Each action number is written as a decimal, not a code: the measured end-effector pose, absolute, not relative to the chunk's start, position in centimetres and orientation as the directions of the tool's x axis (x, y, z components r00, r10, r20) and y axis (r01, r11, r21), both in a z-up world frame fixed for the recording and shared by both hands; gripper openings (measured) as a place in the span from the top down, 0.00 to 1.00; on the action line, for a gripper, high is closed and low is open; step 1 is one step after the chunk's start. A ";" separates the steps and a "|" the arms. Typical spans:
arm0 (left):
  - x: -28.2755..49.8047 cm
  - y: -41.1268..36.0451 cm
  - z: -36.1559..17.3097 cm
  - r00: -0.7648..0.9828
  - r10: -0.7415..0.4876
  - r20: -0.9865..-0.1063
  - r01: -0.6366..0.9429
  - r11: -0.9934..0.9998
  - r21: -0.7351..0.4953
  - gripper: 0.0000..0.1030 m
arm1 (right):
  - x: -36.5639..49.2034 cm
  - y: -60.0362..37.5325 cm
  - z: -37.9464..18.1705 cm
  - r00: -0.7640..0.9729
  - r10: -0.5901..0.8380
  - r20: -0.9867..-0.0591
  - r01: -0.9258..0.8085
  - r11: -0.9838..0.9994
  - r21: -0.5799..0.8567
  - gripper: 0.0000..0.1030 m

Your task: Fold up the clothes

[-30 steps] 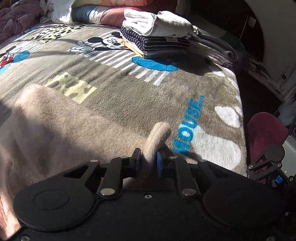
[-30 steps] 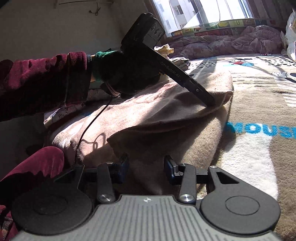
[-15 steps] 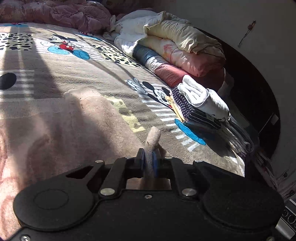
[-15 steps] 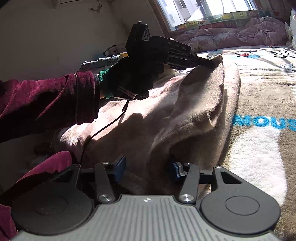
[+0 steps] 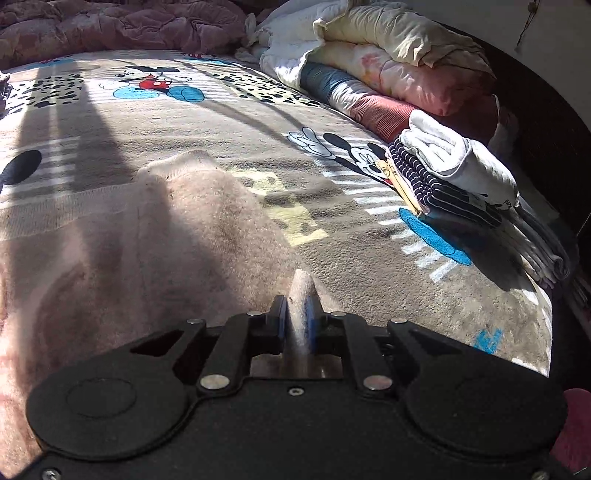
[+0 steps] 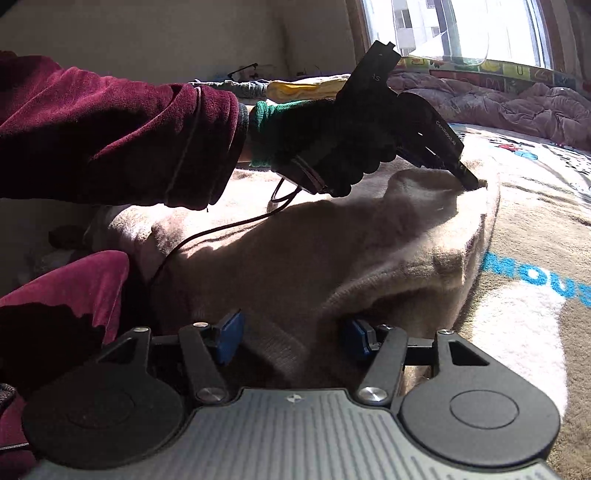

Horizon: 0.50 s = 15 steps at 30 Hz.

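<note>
The soft, limp beige sweater (image 5: 155, 236) sprawls on the bed (image 5: 332, 236), its edge pinched in the left hand-held gripper (image 5: 297, 326), the right hand-held gripper (image 6: 291, 338) spread; best gripped at hems.

Hard daylight enters through the window (image 6: 469, 29) at the upper right of the right wrist view, where the panes are blown out to near white. It rakes low across the blanket (image 5: 207, 122), leaving bright bands and long dark shadow stripes in the left half of the left wrist view. The pale sweater (image 6: 332, 251) glares white at centre left of the right wrist view, while its near side lies in deep shade. The gloved hand (image 6: 325, 147) reads almost as a silhouette. Both views bow strongly at the edges from the fisheye lens, and the corners darken. Focus is fairly sharp throughout, with slight softness at the far edges.
</note>
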State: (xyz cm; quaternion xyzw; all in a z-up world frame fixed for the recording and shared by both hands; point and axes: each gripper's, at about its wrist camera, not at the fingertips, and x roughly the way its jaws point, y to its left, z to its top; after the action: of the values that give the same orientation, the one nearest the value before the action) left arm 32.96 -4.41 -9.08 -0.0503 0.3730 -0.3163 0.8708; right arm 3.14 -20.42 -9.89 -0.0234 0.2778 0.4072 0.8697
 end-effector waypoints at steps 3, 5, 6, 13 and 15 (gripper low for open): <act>31.8 -3.5 -7.4 0.574 -0.581 -0.576 0.504 0.806 -0.311 0.80 | 2.3 -21.2 -9.0 0.538 0.696 -0.476 -0.720 0.673 0.169 0.42; 31.0 -2.8 -6.2 0.608 -0.576 -0.547 0.497 0.813 -0.304 0.80 | 1.4 -22.1 -8.2 0.558 0.697 -0.450 -0.723 0.674 0.148 0.47; 30.0 -2.6 -6.1 0.611 -0.571 -0.548 0.500 0.815 -0.292 0.80 | 1.1 -22.6 -7.9 0.563 0.698 -0.442 -0.725 0.674 0.141 0.56; 24.0 -1.2 -6.0 0.620 -0.549 -0.560 0.517 0.823 -0.234 0.80 | 0.6 -22.5 -6.5 0.719 0.619 -0.316 -0.655 0.755 -0.012 0.65; 23.2 -1.2 -7.0 0.619 -0.560 -0.551 0.501 0.822 -0.272 0.80 | 2.0 -21.6 -6.5 0.755 0.595 -0.275 -0.626 0.779 -0.032 0.65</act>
State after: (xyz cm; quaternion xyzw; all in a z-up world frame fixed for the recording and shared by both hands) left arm 23.25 -1.24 -6.98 -0.0456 0.3216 -0.2951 0.8985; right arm 2.02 -21.55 -6.52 -0.0612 0.1257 0.3266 0.9348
